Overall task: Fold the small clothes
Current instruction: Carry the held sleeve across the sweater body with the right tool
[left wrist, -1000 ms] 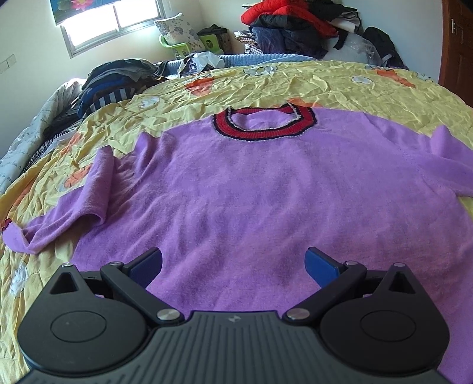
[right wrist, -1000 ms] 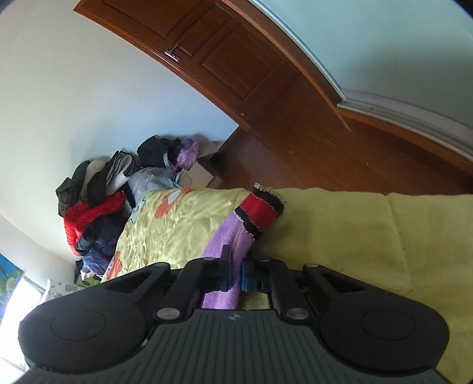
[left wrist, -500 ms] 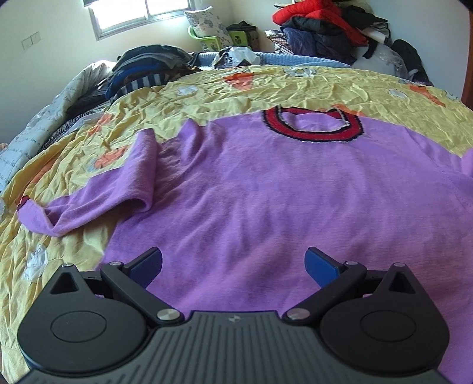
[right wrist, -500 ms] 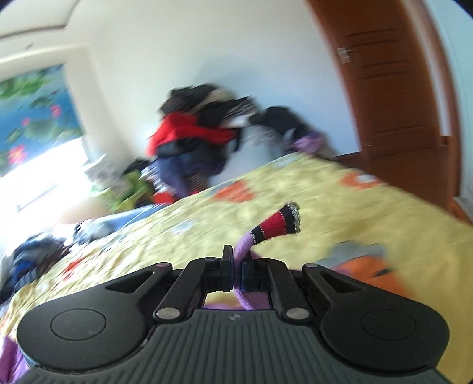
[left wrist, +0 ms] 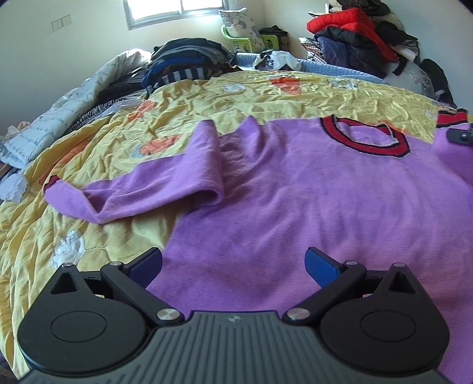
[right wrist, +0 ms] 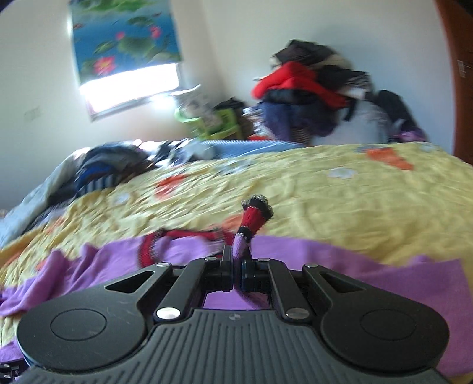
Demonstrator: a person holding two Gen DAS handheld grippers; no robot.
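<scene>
A purple sweater (left wrist: pixel 310 201) with a red and black collar (left wrist: pixel 366 137) lies spread flat on a yellow bedspread (left wrist: pixel 124 141). Its left sleeve (left wrist: pixel 165 189) lies folded and bunched at the left side. My left gripper (left wrist: pixel 233 263) hovers open over the sweater's lower hem, with nothing between its blue pads. My right gripper (right wrist: pixel 236 265) is shut on the other sleeve just below its red and black cuff (right wrist: pixel 255 217), which sticks up past the fingers above the sweater (right wrist: pixel 369 283). That cuff (left wrist: pixel 450 116) and part of the right gripper also show at the right edge of the left wrist view.
Stacks of dark folded clothes (left wrist: pixel 186 63) and a grey quilt (left wrist: pixel 68 109) lie along the bed's far left. A tall heap of clothes with a red jacket (left wrist: pixel 351 26) stands at the far right corner. A window (left wrist: pixel 174 9) is behind the bed.
My right gripper has swung round with the sleeve cuff, from facing the wooden door to over the sweater near its collar. My left gripper has shifted left along the hem, staying open.
</scene>
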